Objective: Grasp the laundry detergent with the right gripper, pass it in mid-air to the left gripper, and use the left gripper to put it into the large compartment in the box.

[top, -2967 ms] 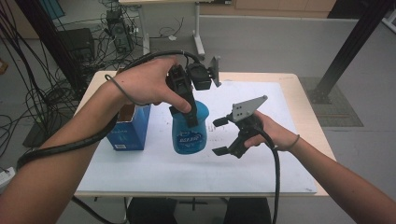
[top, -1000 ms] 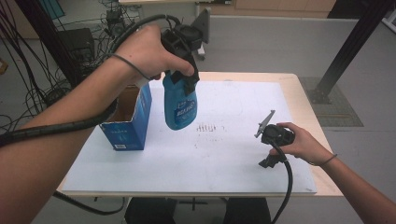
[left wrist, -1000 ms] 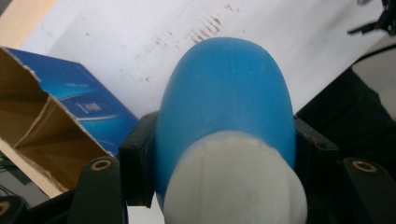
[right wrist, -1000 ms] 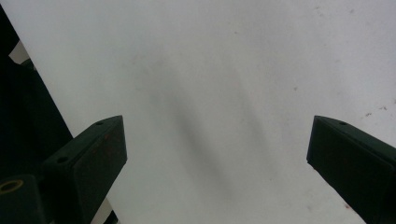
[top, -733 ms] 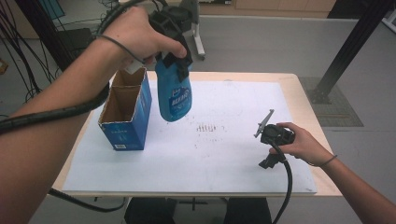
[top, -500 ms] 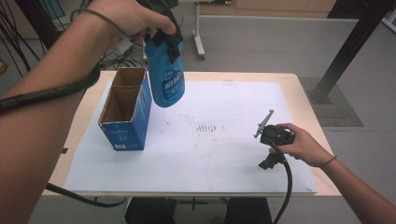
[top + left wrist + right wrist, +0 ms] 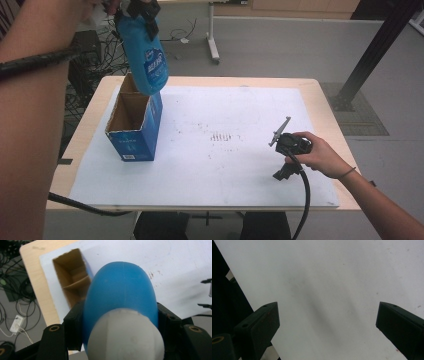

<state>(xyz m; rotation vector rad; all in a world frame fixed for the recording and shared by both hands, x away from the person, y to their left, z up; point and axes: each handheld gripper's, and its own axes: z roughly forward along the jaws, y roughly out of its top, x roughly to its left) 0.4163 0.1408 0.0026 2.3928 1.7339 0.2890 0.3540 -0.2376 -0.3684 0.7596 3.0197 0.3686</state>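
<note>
**Blue bottle held high over the open carton**

The left claw (image 7: 142, 12) is clamped on the blue bottle (image 7: 146, 57) just below its grey cap (image 7: 125, 337), and holds it in the air above the open cardboard box (image 7: 135, 122) that stands at the left of the worktop (image 7: 235, 80). In the left gripper view the two black jaws press on either side of the bottle's shoulder, with the box mouth and its inner divider showing beyond the rounded body.

The bottle looks like smooth moulded plastic: stiff enough to take a firm squeeze, yet slick and curved, so it could twist or slide in a flat-padded grip. Whether it is full I cannot tell; if liquid is inside, the weight hangs below the jaws and it may swing. The narrowing under the cap seems the best place to hold, since the shoulder gives the pads a ledge. It tilts slightly, bottom end toward the box opening.

The right claw (image 7: 280, 137) rests low over the white sheet (image 7: 250, 115) at the right, its jaws wide apart with nothing between them.
</note>
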